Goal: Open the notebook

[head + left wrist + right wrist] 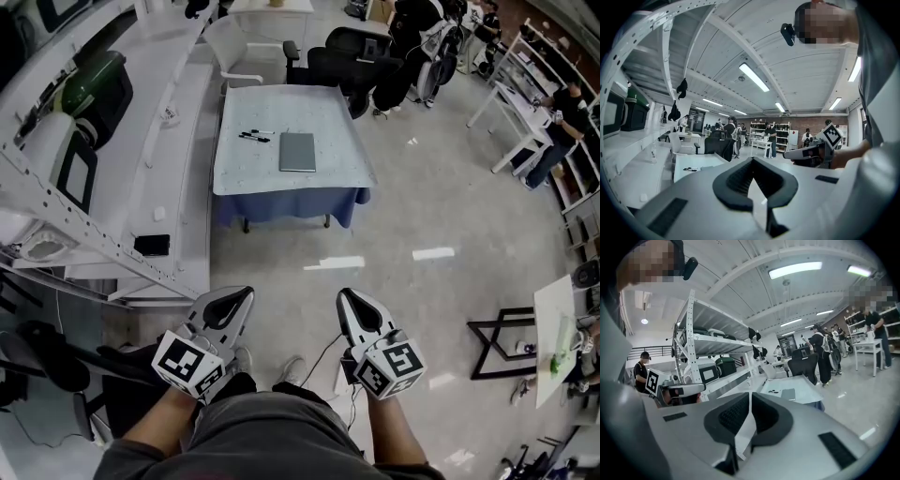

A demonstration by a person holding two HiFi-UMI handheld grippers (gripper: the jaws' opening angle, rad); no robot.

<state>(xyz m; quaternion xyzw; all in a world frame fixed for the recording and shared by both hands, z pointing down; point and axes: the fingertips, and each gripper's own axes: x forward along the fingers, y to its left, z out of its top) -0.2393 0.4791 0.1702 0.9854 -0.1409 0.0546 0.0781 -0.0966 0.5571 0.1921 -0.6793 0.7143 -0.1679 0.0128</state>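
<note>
The closed grey notebook [297, 152] lies flat on the blue-skirted table [328, 103] well ahead of me, with black pens [253, 137] to its left. In the right gripper view the notebook [788, 394] shows small on the table beyond the jaws. Both grippers are held low near my waist, far short of the table. My left gripper [246, 292] [752, 160] has its tips together and nothing between them. My right gripper [345, 294] [750, 394] is likewise shut and empty.
White shelving [103, 169] with green cases and a black device runs along the left. Office chairs [333, 61] stand behind the table. A black stand [502, 342] is on the floor at the right. People work at benches in the far right corner.
</note>
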